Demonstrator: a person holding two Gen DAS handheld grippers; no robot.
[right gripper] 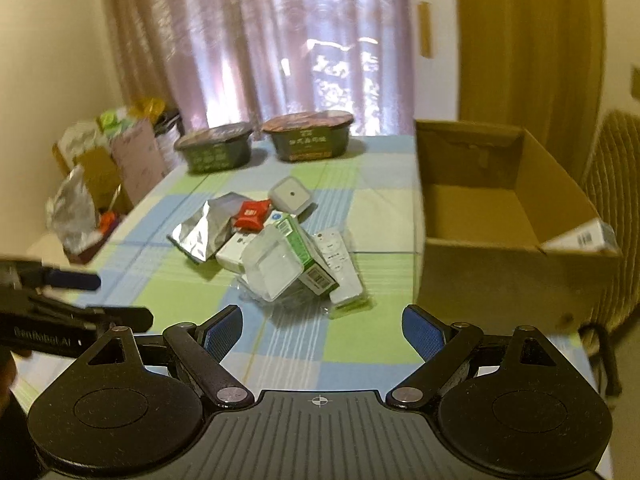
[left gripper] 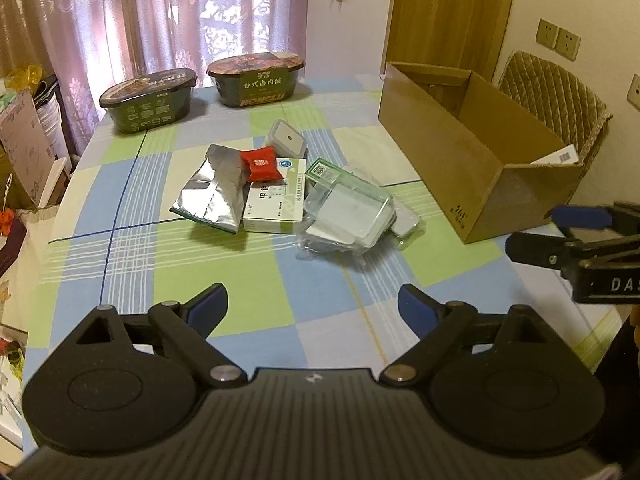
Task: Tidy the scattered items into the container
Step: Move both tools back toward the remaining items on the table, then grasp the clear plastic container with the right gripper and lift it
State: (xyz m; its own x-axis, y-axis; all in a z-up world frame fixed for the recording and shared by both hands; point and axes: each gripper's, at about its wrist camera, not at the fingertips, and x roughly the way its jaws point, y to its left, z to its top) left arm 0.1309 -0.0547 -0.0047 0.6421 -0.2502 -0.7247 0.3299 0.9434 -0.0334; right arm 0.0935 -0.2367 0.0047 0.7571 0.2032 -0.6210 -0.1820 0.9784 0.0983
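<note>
Left wrist, two bowls (left gripper: 149,100), one box (left gripper: 476,152), both tongs (left gripper: 312,312) wide apart

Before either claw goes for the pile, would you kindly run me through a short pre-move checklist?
1. Left claw open and empty: ok.
2. Right claw open and empty: ok.
3. Cardboard box open on top, with room inside: ok.
4. Clear plastic tray lies on top of the pile, free to lift: ok.
5. Red packet rests on the silver pouch and white carton, so it may slide: not ok.
6. Whether anything lies hidden beneath the pile: cannot tell.
</note>
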